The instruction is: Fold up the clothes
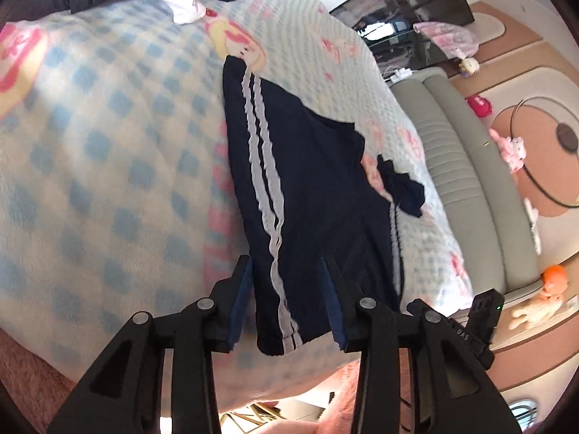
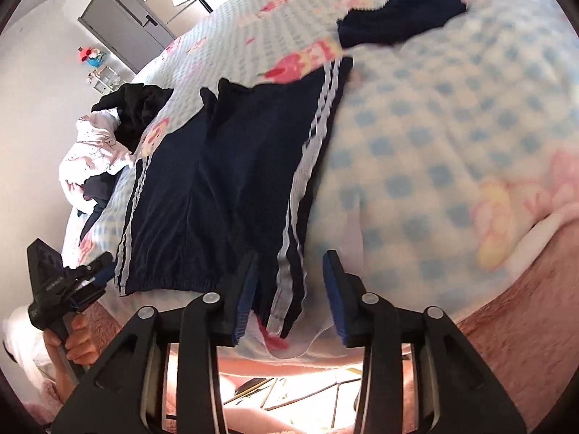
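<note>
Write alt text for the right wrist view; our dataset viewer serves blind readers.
Open right tongs hover over the striped edge of navy shorts with white side stripes, spread flat on a blue-checked fleece blanket. At left, a hand holds the left tongs; crumpled dark and pink clothes lie beyond.

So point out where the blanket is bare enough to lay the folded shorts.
Bare checked blanket lies open beside the navy shorts' striped edge. Crowded: the clothes pile past the other edge, and a small dark garment beyond the shorts.
</note>
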Action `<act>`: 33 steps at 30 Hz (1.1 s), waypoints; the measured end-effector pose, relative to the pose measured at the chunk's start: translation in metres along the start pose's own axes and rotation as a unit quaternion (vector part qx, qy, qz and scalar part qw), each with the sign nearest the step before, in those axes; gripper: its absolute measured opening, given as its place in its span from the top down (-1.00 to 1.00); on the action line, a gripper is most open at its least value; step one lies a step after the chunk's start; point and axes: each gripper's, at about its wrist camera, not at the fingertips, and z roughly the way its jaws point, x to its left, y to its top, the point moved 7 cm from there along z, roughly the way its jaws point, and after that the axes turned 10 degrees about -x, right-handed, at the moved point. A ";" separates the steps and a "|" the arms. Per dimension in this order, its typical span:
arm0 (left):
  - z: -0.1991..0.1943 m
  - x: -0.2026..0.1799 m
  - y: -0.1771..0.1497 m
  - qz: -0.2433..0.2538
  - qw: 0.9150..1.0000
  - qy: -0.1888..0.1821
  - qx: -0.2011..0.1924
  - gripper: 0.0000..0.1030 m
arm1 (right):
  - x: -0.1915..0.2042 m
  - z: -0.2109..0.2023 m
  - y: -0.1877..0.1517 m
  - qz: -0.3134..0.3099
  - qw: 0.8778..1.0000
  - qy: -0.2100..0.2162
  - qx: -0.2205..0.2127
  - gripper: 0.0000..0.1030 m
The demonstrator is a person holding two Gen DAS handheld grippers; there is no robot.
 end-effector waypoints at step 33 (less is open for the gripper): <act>0.103 0.026 0.160 0.188 0.977 0.084 -0.056 0.88 | 0.168 0.236 0.126 -0.212 0.975 0.044 0.044 0.87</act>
